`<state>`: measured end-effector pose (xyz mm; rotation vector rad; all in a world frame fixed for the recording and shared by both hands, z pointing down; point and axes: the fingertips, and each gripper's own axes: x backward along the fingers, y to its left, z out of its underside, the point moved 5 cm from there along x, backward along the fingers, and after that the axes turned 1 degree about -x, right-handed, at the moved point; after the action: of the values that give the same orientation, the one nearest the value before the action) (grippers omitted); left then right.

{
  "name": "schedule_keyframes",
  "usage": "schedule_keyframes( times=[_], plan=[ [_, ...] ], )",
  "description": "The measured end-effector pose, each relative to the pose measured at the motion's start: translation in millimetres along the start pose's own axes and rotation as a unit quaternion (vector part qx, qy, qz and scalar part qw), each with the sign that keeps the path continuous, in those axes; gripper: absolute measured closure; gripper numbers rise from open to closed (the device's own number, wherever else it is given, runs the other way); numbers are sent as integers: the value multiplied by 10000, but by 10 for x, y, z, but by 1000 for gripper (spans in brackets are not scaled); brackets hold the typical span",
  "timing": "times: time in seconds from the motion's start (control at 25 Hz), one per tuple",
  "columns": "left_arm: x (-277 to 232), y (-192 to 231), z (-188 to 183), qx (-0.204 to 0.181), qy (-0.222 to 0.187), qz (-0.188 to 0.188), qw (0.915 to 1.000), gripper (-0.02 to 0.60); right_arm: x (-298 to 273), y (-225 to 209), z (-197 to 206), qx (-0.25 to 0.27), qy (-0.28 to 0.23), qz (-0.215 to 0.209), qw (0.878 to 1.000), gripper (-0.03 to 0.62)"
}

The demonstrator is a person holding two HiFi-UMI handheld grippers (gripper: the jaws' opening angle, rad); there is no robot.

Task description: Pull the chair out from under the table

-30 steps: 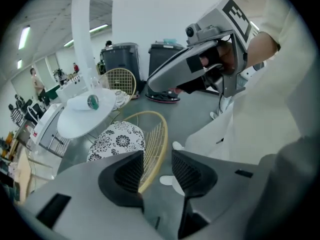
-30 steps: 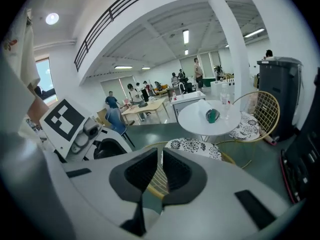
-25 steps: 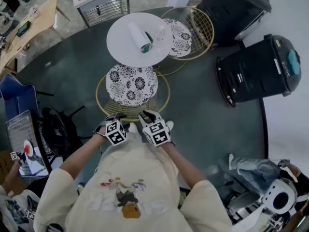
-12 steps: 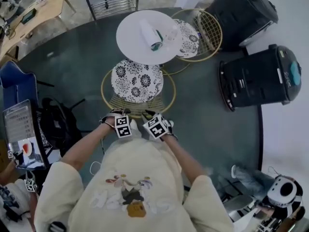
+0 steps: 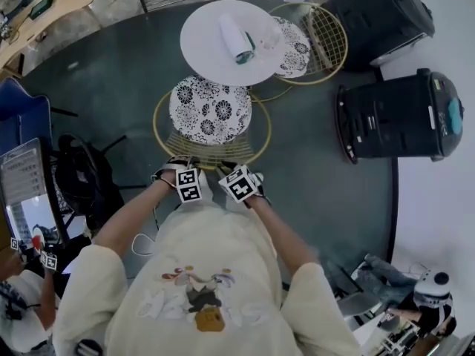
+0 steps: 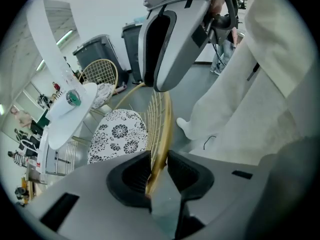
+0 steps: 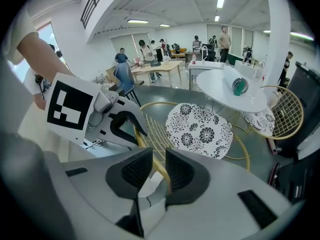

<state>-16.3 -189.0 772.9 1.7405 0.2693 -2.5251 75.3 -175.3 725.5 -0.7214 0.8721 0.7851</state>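
Left gripper view: left gripper [image 6: 159, 170] closing round chair rim [image 6: 162, 131], right gripper [image 7: 159, 170] slack astride it; clamp both, pull evenly.

No legible word, brand or number is seen anywhere in the room. Black-and-white square code patterns are carried on the cube [image 5: 188, 185] of the left gripper [image 5: 181, 166] and the cube [image 5: 239, 184] of the right gripper [image 5: 228, 169], but no letters or figures are formed by them. A lit screen [image 5: 26, 195] and a shirt print [image 5: 197, 302] are shown too small to be read.
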Motion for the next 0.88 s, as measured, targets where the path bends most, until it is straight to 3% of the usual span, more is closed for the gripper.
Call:
schedule_keyframes(
  times=[0.32, 0.48, 0.68, 0.88],
  plan=[
    [-39, -33, 2, -522, 88, -54, 9986, 492, 25, 79, 74, 76, -52, 138, 9999, 517],
    [-34, -37, -12, -512, 134, -172, 9985, 494, 74, 76, 67, -92, -150, 140, 9997, 517],
    [-28, -67, -14, -443, 227, -229, 9985, 494, 115, 118, 131, 194, -135, 129, 9996, 517],
    [-5, -178, -10, -530, 231, -186, 9982, 495, 142, 161, 229, 108, -242, 41, 9996, 517]
  ],
)
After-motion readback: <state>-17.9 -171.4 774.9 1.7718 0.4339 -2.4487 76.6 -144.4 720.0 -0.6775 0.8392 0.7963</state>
